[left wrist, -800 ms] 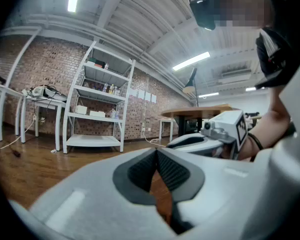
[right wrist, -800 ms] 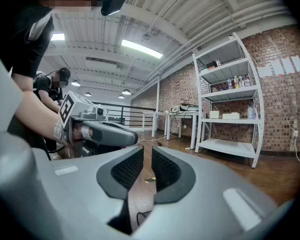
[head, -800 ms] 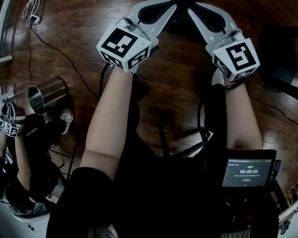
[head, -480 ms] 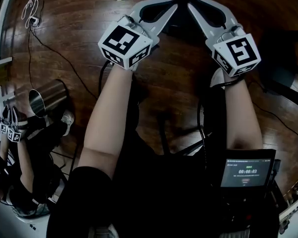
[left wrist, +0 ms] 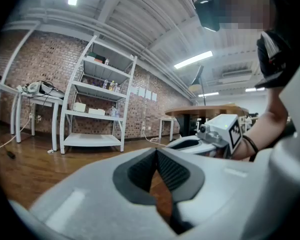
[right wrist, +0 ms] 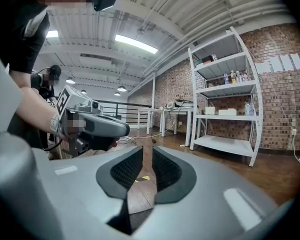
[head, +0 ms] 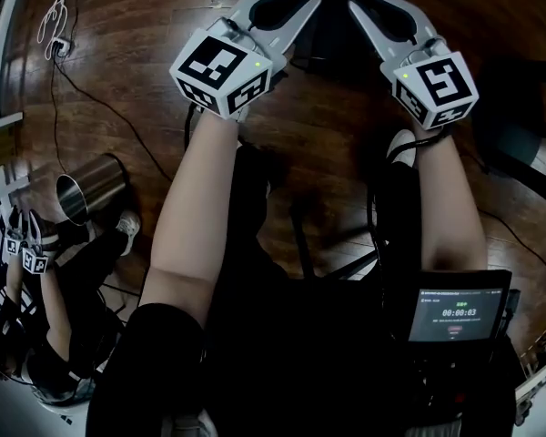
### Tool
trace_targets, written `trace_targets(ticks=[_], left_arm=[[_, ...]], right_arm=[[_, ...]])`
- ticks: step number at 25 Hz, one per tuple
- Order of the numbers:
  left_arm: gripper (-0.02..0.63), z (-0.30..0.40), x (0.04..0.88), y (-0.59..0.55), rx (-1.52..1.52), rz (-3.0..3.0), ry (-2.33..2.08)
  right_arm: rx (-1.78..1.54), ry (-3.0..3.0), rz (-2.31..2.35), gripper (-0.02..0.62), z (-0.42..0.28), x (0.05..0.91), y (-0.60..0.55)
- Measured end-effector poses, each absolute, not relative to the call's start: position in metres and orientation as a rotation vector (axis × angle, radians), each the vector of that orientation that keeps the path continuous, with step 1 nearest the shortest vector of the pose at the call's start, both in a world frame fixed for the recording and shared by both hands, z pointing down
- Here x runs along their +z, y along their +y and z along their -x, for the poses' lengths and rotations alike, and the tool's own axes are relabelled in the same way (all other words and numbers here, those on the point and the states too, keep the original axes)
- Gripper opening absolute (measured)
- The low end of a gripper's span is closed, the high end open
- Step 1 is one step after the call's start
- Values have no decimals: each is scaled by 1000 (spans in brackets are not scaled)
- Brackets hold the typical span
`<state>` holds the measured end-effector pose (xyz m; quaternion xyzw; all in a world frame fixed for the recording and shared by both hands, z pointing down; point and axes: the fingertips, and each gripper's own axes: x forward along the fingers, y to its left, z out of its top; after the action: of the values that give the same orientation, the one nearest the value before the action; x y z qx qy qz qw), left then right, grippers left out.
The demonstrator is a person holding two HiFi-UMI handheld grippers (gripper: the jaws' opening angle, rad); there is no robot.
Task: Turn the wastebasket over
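Since neither tool grips anything, turn-over wholly ahead: left gripper [left wrist: 156, 154] pressed together, right gripper [right wrist: 147, 156] slightly spread, both toward 12 o'clock.

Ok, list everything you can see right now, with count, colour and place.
wastebasket: one, silver, floor at left
floor: one, dark wood, throughout
shelf: one, white, against the brick wall
table: one, round brown top, right of the shelf
screen: one, black, lit, lower right
second person: one, dark clothes, lower left by the wastebasket
left gripper: one, grey, out front, shut, empty
right gripper: one, grey, out front, slightly open, empty
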<state>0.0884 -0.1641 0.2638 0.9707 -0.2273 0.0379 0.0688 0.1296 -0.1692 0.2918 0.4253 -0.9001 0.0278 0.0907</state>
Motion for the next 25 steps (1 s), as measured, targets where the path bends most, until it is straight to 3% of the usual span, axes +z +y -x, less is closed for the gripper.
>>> trace_targets(ticks=[6, 15, 20, 25], left_arm=[[0, -82, 275, -165, 123, -2901, -696], [0, -74, 254, -173, 19, -2894, -722], [0, -69, 245, -175, -12, -2898, -744], [0, -68, 244, -173, -11, -2909, -727]], right_arm=[[232, -2710, -1316, 66, -131, 296, -170], [1149, -2977, -1659, 72, -168, 323, -181], [1624, -2829, -2061, 81, -203, 379, -181], [1874, -2737, -2256, 81, -207, 423, -171]])
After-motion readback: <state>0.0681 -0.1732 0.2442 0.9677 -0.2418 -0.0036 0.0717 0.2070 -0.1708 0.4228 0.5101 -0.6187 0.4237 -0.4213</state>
